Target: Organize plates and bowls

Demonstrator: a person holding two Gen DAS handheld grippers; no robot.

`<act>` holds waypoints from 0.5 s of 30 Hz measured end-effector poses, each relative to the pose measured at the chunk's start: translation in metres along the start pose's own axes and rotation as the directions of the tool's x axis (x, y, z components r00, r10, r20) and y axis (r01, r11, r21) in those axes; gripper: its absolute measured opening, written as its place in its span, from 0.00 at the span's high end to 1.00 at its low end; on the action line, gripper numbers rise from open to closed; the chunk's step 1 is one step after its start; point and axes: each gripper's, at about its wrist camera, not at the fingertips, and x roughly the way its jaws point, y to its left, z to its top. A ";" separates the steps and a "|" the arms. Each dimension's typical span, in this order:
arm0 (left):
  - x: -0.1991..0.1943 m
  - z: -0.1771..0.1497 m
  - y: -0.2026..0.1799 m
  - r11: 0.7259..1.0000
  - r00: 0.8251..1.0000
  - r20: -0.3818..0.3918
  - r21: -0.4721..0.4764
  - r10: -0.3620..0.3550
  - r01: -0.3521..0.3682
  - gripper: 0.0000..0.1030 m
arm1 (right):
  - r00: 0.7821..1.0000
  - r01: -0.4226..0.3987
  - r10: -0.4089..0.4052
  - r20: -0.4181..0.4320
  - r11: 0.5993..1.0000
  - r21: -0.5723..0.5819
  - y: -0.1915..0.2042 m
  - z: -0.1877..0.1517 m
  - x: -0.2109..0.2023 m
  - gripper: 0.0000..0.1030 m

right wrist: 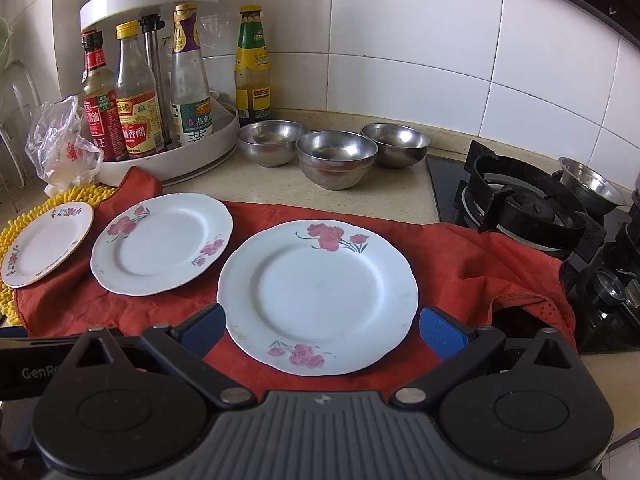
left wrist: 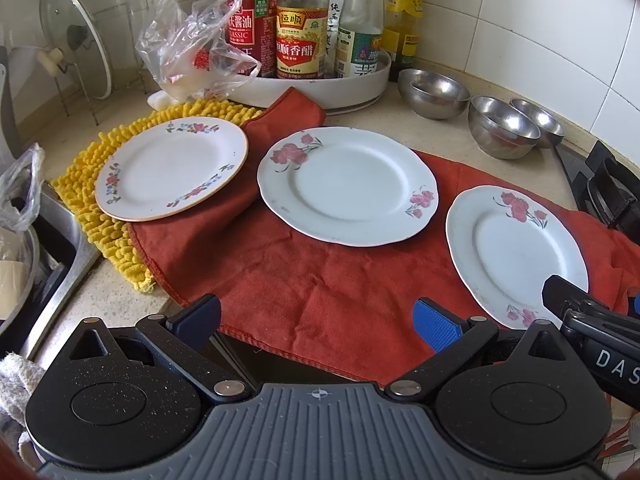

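Note:
Three flowered white plates lie in a row on a red cloth (left wrist: pixel 312 280): a small gold-rimmed plate (left wrist: pixel 172 168) at the left, partly on a yellow mat, a middle plate (left wrist: pixel 347 185) and a right plate (right wrist: pixel 318 296). Behind them three steel bowls (right wrist: pixel 337 163) stand on the counter. My left gripper (left wrist: pixel 318 320) is open above the cloth's near edge, in front of the middle plate. My right gripper (right wrist: pixel 320 330) is open, its blue pads (right wrist: pixel 442 330) flanking the near rim of the right plate, apart from it. The right gripper's tip (left wrist: pixel 568 300) shows over that plate (left wrist: pixel 516 254).
A white turntable rack (right wrist: pixel 168 160) of sauce bottles stands at the back left, with a crumpled plastic bag (left wrist: pixel 196 48) beside it. A gas hob (right wrist: pixel 528 208) with a small steel bowl (right wrist: pixel 590 186) is at the right. A sink (left wrist: pixel 44 264) and a pot lid (left wrist: pixel 76 40) sit left.

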 end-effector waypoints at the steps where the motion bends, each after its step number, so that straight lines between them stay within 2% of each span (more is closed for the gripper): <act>1: 0.000 0.000 0.000 1.000 1.000 0.000 0.001 -0.001 0.001 0.00 | 1.000 0.001 -0.001 0.000 1.000 0.001 0.000 0.000 0.000 0.01; 15: 0.003 0.003 -0.005 1.000 1.000 -0.003 0.025 -0.019 0.019 0.00 | 1.000 0.028 -0.028 -0.005 0.999 0.017 -0.002 -0.001 -0.002 0.01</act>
